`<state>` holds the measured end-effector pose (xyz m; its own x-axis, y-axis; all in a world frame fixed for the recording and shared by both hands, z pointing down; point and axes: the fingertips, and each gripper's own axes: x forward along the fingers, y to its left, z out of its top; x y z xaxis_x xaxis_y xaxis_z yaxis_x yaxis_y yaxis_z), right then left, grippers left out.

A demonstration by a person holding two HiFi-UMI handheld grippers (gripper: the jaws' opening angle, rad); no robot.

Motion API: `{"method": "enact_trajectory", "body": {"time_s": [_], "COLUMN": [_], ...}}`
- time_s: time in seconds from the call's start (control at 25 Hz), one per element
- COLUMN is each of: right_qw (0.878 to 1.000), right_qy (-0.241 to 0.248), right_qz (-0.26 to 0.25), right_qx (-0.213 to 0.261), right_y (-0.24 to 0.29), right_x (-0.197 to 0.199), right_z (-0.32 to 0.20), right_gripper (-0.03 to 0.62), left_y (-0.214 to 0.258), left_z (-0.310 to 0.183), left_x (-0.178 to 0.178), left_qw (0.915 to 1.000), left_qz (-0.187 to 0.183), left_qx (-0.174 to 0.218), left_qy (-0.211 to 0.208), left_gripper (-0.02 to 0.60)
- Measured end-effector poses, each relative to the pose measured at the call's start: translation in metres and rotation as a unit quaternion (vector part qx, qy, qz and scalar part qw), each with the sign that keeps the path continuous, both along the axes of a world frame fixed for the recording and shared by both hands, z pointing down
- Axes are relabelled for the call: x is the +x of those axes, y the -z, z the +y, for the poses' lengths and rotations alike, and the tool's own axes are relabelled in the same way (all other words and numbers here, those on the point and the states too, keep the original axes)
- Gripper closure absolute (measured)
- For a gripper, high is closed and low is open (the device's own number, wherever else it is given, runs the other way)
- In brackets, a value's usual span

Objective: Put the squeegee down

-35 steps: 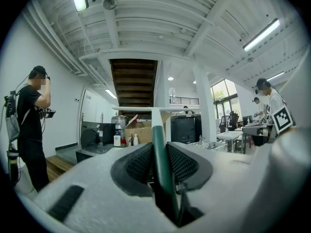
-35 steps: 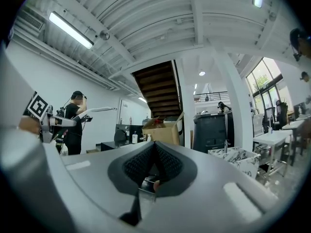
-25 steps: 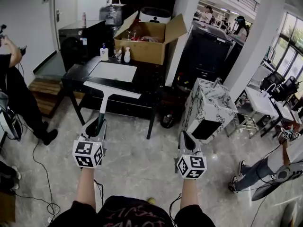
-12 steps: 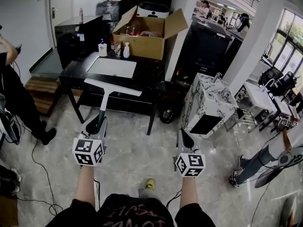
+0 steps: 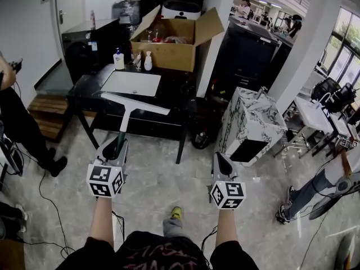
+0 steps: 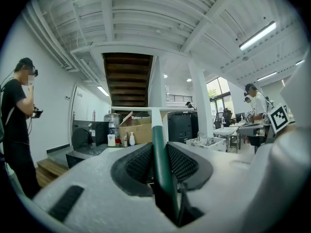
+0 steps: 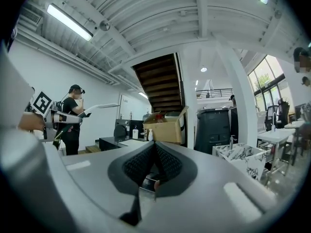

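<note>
Just short of the black table, clamps the squeegee by its green handle in the left gripper, white blade crosswise out front, and holds the right gripper level alongside, jaws pressed together on nothing.

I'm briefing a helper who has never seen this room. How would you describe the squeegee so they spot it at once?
Find the dark table before the open cardboard box. In front of it, the left gripper is shut on the squeegee. It is the only T-shaped tool: green handle, long white blade bar, unlike the small bottles on the table.
</note>
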<state>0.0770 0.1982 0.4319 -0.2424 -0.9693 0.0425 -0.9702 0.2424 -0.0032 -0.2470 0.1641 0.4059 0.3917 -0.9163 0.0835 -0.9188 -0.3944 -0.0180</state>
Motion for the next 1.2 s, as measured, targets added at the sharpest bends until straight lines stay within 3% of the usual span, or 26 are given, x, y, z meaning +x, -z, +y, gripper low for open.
{"method": "enact_trajectory", "body": {"time_s": [0.8,1.2], "right_qw": [0.999,0.999], "right_qy": [0.031,0.038], "right_qz": [-0.015,-0.017], "right_qx": [-0.014,-0.010], "right_y": [-0.009,-0.005], "right_x": [0.037,0.088], "right_z": [-0.142,-0.206], "right_gripper": [0.583,0.583], "left_y": [0.001,0.013], "left_z": [-0.124,-0.184], "left_x": [0.043,0.091], "left_qw": [0.9995,0.9992], "left_qz": [-0.015,-0.018], "left_qx": [-0.016,-0.008], "left_qy": [0.021,0.034], "left_gripper": [0.483,0.483]}}
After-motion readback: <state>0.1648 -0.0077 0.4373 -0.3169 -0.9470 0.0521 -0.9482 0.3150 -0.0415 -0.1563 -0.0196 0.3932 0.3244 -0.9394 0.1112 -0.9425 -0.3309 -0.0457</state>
